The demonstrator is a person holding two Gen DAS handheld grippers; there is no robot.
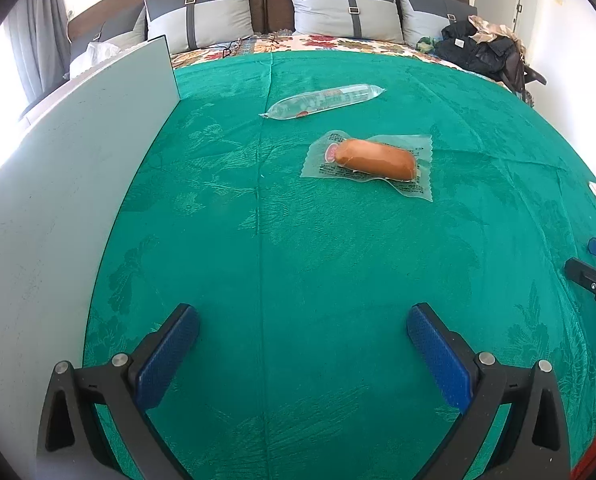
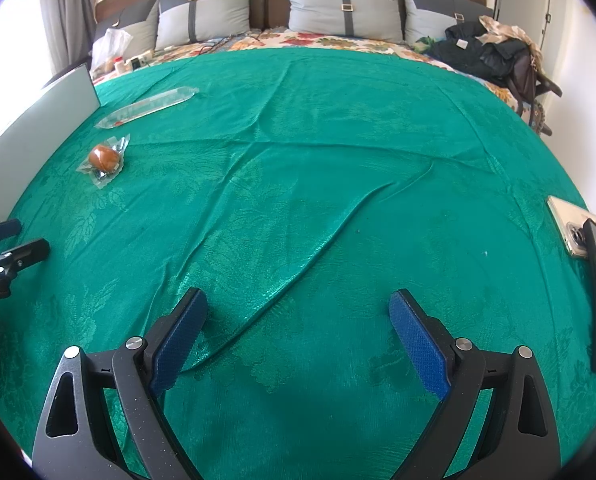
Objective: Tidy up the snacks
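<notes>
both my blue-padded left gripper (image 1: 303, 354) and right gripper (image 2: 298, 338) gape wide over the green patterned bedspread (image 1: 298, 260), holding nothing, while the brown sausage in its clear vacuum wrapper (image 1: 372, 164) lies at frame centre, just below the long clear-wrapped snack stick (image 1: 324, 101), beside the white board (image 1: 70, 184) at left.

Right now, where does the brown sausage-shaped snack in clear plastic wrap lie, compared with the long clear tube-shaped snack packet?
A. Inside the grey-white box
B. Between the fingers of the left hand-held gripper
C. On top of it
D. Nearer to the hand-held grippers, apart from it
D: the brown sausage-shaped snack in clear plastic wrap lies on the green cloth, nearer than the long clear tube-shaped snack packet, with cloth showing between them.
</notes>
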